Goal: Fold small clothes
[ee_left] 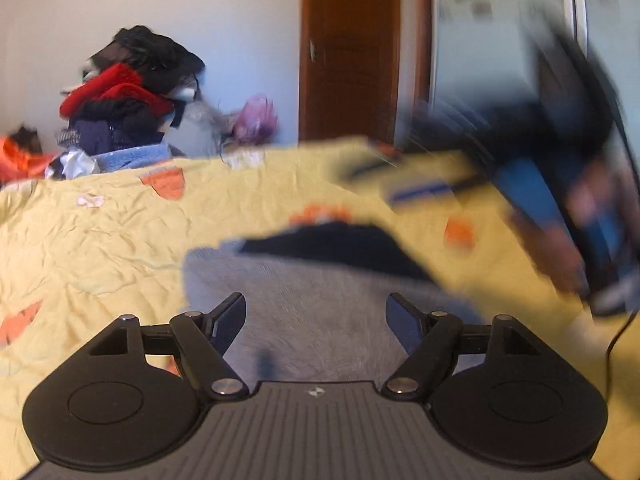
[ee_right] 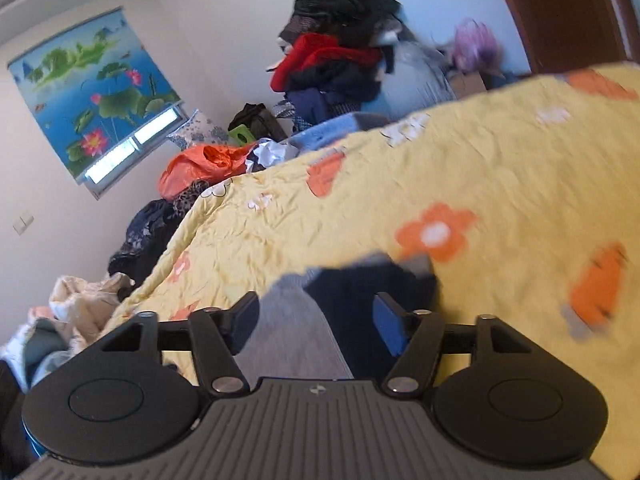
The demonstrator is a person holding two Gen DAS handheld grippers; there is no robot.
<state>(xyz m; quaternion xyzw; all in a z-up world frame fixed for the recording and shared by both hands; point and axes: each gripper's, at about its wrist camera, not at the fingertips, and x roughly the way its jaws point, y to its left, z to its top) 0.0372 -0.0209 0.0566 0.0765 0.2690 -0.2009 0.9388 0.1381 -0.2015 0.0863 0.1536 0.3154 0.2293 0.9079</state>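
Observation:
A small grey garment with a dark navy band [ee_left: 320, 280] lies on the yellow flowered bedspread [ee_left: 100, 240]. My left gripper [ee_left: 316, 312] is open just above its grey part, with nothing between the fingers. In the right wrist view the same garment [ee_right: 304, 320] lies under my right gripper [ee_right: 316, 316], which is open over the line where grey meets navy. The right gripper and the hand holding it show as a dark and blue blur in the left wrist view [ee_left: 560, 184], to the right of the garment. Both views are motion-blurred.
A tall pile of red, black and navy clothes [ee_left: 128, 96] stands beyond the bed's far edge, next to an orange bag [ee_right: 200, 168] and more clothes on the floor [ee_right: 80, 304]. A brown door [ee_left: 348, 48] is behind. A black cable [ee_left: 616, 344] hangs at right.

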